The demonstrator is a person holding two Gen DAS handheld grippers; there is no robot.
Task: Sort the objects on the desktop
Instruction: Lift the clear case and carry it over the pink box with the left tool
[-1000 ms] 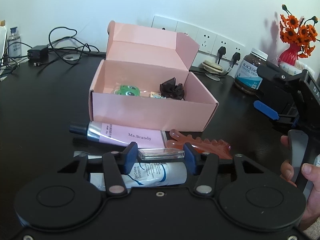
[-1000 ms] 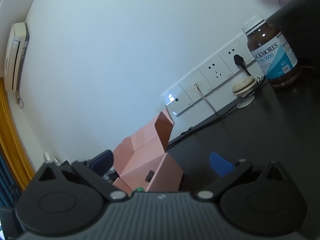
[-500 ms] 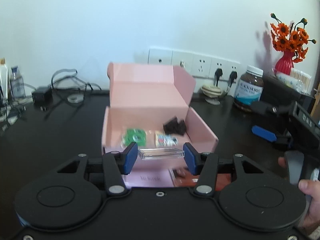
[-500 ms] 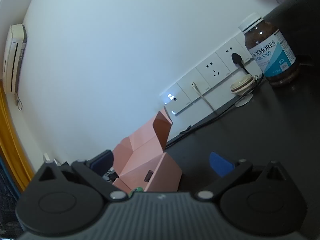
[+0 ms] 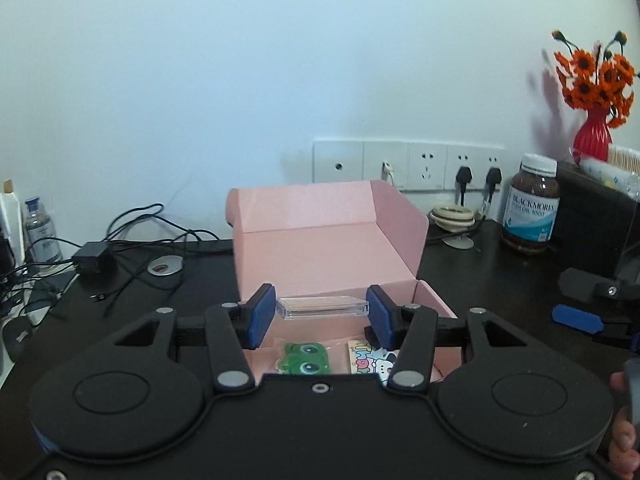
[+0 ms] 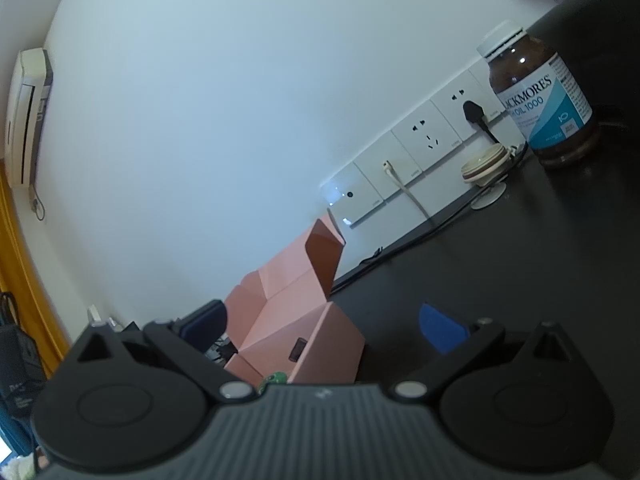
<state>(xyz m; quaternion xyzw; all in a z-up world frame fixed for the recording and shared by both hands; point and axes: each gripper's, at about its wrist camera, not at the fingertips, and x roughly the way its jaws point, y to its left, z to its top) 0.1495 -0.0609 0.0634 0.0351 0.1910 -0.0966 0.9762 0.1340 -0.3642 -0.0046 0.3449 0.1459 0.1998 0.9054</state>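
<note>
Above the open pink box point(image 5: 320, 248), we hold a small clear plastic case point(image 5: 322, 306) in our left gripper point(image 5: 321, 312), its blue pads point(image 5: 262, 316) pinching the case at both short ends so it sits level over the box's interior. Below it, on the box floor, lie a green frog-faced packet point(image 5: 303, 360) and, just to its right, a cartoon-printed sachet point(image 5: 370, 362). The box stands mid-desk with its lid flap raised against the far wall side. The dark desk point(image 5: 500, 280) carries a brown supplement bottle point(image 5: 530, 204) far right, near the white wall sockets point(image 5: 408, 166). A red vase of orange flowers point(image 5: 594, 100) stands further right, on a raised black surface. A tangle of black cables with an adapter point(image 5: 94, 260) lies far left.

In the right wrist view, our right gripper point(image 6: 324, 324) has its fingers spread wide, with nothing between them; the pink box shows beyond, to the left, and the bottle stands at the far right by the sockets.
</note>
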